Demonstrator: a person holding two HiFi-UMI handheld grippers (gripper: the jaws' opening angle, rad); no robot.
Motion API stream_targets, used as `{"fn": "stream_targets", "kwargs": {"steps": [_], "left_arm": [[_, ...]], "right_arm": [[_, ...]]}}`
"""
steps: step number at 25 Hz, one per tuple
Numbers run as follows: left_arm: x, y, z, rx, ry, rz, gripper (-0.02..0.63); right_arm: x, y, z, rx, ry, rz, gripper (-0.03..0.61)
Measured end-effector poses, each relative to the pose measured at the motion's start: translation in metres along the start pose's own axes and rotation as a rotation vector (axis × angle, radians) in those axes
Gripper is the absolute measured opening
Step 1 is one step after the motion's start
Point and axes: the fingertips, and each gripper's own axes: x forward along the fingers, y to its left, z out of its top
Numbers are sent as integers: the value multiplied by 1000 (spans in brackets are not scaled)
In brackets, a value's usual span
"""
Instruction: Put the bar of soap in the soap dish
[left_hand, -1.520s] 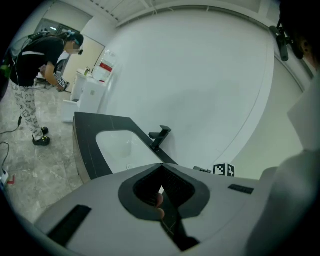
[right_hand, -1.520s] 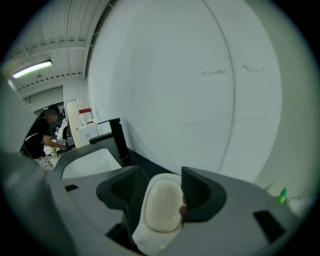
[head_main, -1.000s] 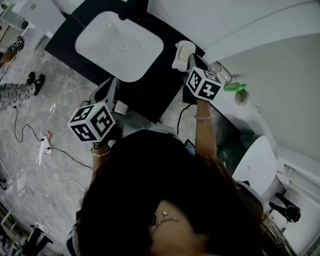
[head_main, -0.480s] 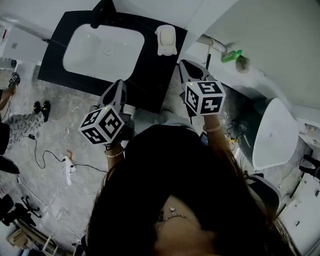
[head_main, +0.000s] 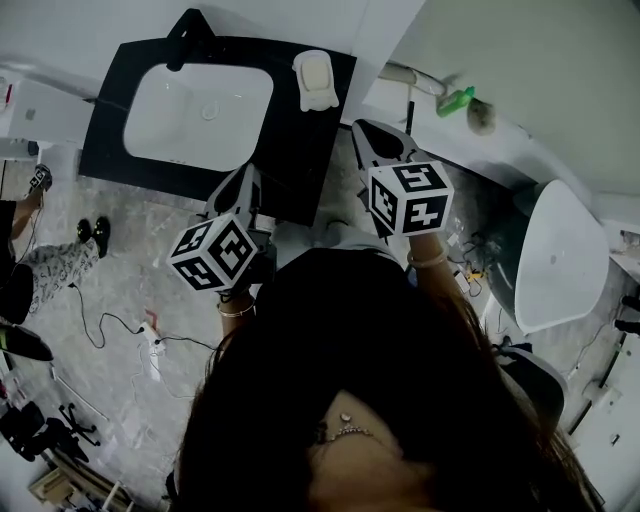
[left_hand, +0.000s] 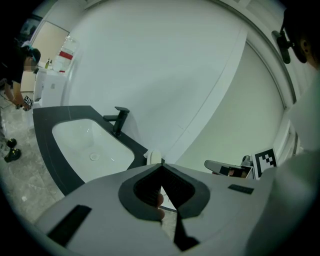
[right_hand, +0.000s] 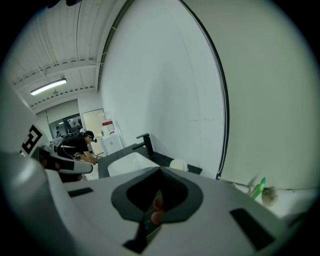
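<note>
A cream bar of soap (head_main: 317, 73) lies in the white soap dish (head_main: 322, 99) on the black counter (head_main: 290, 160), right of the basin. The dish also shows just past the jaw tips in the left gripper view (left_hand: 155, 157) and in the right gripper view (right_hand: 178, 164). Held over the floor in front of the counter edge, my left gripper (head_main: 248, 172) is shut, with nothing between its jaws. My right gripper (head_main: 368, 128) is shut and empty too, off the counter's right end and well clear of the dish.
A white basin (head_main: 200, 115) with a black faucet (head_main: 188, 25) fills the counter's left part. A green bottle (head_main: 455, 100) lies on a ledge at the right, a white toilet (head_main: 560, 255) beyond it. Cables (head_main: 150, 340) cross the marble floor; another person (head_main: 40, 260) stands at left.
Both grippers have drawn back from the counter toward me. The right gripper, which was right at the soap dish, now stands apart from it with the soap left in the dish.
</note>
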Motion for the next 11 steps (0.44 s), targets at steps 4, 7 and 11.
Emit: {"fn": "stream_targets", "kwargs": {"steps": [4,7,11], "left_arm": [[-3,-8,-3,7,-14,2,-5],[-2,-13,-2,5,-32,8,-5],[-3,-20,-5,0,-49,16,-5]], "right_arm": [[-5,2,-2,-8,-1,9,17],[-7,2,-4,-17,4,19,17],[-12,-1,-7,-13,9,31,17]]}}
